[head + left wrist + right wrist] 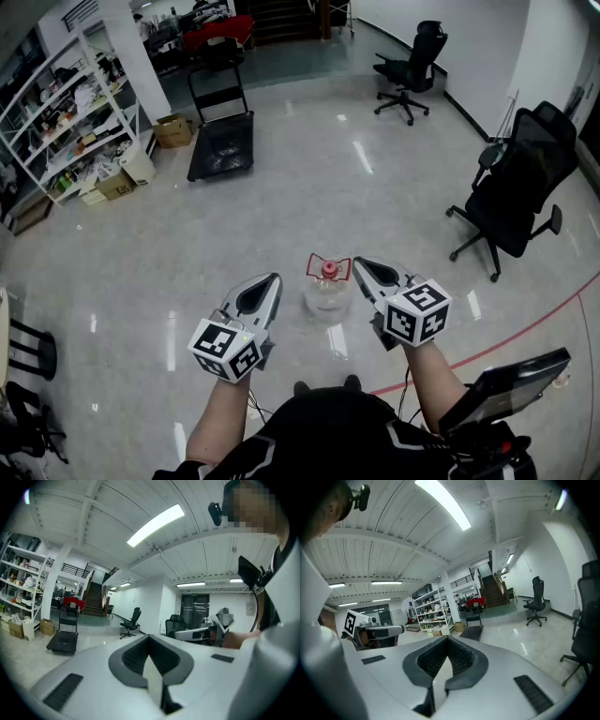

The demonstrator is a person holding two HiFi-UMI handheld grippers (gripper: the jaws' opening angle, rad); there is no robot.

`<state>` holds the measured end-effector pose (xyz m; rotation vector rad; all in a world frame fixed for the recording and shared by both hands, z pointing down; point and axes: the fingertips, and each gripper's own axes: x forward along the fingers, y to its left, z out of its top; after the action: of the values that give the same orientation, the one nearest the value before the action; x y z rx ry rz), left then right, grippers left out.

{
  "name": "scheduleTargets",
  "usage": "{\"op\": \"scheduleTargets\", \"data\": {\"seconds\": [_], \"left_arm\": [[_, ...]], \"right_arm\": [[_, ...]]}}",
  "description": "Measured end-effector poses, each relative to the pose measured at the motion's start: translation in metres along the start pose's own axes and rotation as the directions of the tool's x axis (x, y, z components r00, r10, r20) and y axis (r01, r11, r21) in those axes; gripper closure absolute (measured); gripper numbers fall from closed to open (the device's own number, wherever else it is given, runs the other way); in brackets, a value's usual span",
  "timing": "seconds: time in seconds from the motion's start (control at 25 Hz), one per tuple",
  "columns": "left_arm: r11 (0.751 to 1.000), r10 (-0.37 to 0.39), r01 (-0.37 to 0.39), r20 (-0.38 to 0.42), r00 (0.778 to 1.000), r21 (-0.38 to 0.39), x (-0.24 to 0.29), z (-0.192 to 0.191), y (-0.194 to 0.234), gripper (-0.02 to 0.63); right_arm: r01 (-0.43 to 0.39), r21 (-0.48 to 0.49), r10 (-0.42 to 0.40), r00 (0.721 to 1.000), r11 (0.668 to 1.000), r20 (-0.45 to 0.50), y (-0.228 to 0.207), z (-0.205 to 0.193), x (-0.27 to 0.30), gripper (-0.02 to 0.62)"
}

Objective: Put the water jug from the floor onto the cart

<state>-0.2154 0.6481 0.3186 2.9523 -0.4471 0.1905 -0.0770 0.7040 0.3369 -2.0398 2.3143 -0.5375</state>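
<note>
Standing apart: one water jug (326, 294), one cart (221, 150), two chairs (520, 178).

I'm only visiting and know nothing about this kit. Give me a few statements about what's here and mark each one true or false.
1. The clear plastic water jug with a red cap stands on the glossy grey floor. True.
2. The left gripper is clamped on that jug. False: its jaws are together and hold nothing.
3. The right gripper has its jaws wide apart. False: they are shut and empty.
4. The black flat platform cart stands near the white shelves. True.
5. A black office chair stands to the jug's right in the head view. True.
</note>
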Motion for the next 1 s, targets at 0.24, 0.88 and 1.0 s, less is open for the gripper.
{"op": "scheduleTargets", "data": {"seconds": [0.24,0.88,1.0], "left_arm": [[1.000,-0.005,0.005,-0.003,1.000,-0.004,-0.001,-0.001,0.005,0.604],[0.998,-0.059,0.058,-0.017,0.998,-0.019,0.003,-0.007,0.030,0.604],[0.995,-0.096,0.095,-0.052,0.994,-0.022,0.013,-0.014,0.041,0.604]], "right_arm": [[0.004,-0.004,-0.004,1.000,1.000,-0.001,0.002,0.001,0.006,0.592],[0.041,-0.024,-0.040,0.998,0.999,0.038,0.001,0.009,0.028,0.592],[0.048,-0.019,-0.048,0.999,0.999,0.013,-0.009,0.007,0.040,0.592]]}}
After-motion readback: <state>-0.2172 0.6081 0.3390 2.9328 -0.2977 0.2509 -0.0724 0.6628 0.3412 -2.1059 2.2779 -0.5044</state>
